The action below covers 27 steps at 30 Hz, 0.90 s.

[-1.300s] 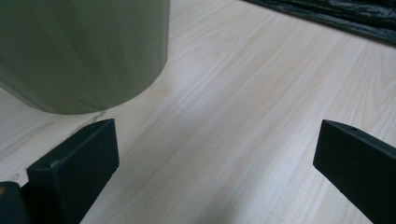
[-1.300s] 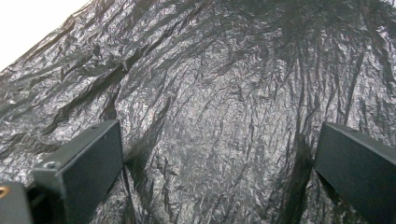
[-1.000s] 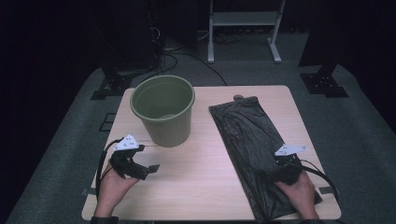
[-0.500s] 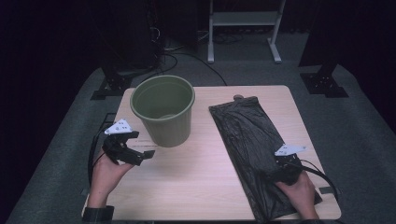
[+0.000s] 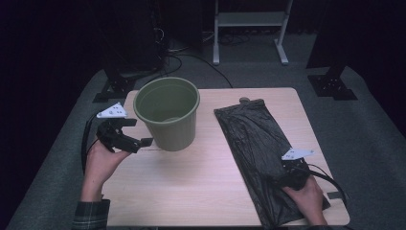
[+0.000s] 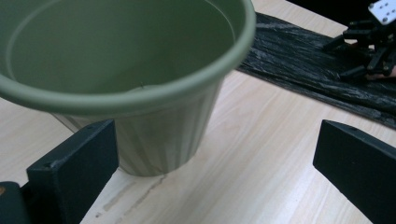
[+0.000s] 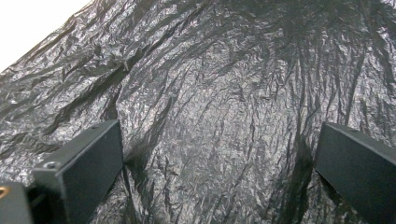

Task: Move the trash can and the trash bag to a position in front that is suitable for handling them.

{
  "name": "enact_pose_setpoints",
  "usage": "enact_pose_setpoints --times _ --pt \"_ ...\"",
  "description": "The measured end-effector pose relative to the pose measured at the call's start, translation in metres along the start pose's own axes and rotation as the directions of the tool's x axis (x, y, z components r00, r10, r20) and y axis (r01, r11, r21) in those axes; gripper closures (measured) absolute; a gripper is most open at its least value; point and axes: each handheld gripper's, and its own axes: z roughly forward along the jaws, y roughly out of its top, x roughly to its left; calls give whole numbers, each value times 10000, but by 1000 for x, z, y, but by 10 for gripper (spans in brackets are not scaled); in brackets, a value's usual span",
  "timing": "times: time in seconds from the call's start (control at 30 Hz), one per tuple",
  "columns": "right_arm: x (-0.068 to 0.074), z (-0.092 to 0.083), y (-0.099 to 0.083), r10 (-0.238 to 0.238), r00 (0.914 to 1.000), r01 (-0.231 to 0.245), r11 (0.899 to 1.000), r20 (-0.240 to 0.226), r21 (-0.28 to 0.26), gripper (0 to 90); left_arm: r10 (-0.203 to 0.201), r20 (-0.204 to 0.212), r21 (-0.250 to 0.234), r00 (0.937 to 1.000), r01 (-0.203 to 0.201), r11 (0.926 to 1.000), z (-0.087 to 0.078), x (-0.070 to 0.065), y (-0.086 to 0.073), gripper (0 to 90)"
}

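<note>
An empty olive-green plastic pot stands upright at the back left of the wooden table. My left gripper hovers just left of it, open, jaws pointing at its wall; in the left gripper view the pot sits ahead between the spread jaws of that gripper, untouched. A crumpled black plastic bag lies flat along the table's right side. My right gripper rests low over its near end, open, and in the right gripper view the wide jaws of that gripper straddle the bag.
Bare tabletop stretches between pot and bag. In the left gripper view the bag and the right gripper lie beyond the pot. A white stand and dark equipment legs stand on the grey floor behind the table.
My left gripper has moved away from the table's front and up to the pot's left side. The right gripper has stayed on the bag, barely shifting.
</note>
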Motion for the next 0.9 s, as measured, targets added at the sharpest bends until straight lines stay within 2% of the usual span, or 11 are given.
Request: enact_pose_setpoints --times 0.1,0.23,0.27,0.43,0.9 --pt "0 0 0 -4 10000 4 10000 -3 -1 0 173 1 0 9998 -173 9998 -1 9 11 0" --pt "0 0 0 -7 10000 7 10000 -2 -1 0 222 -28 -8 9998 -222 9998 -1 15 19 0" --pt "0 0 0 -7 10000 7 10000 -3 -1 0 243 -90 7 9997 -243 9997 0 20 25 0" --pt "0 0 0 -7 10000 7 10000 -9 2 0 328 -221 36 9992 -327 9995 1 31 35 0" --pt "0 0 0 -22 10000 22 10000 -29 -3 0 81 -466 78 9989 -78 9999 17 58 39 0"
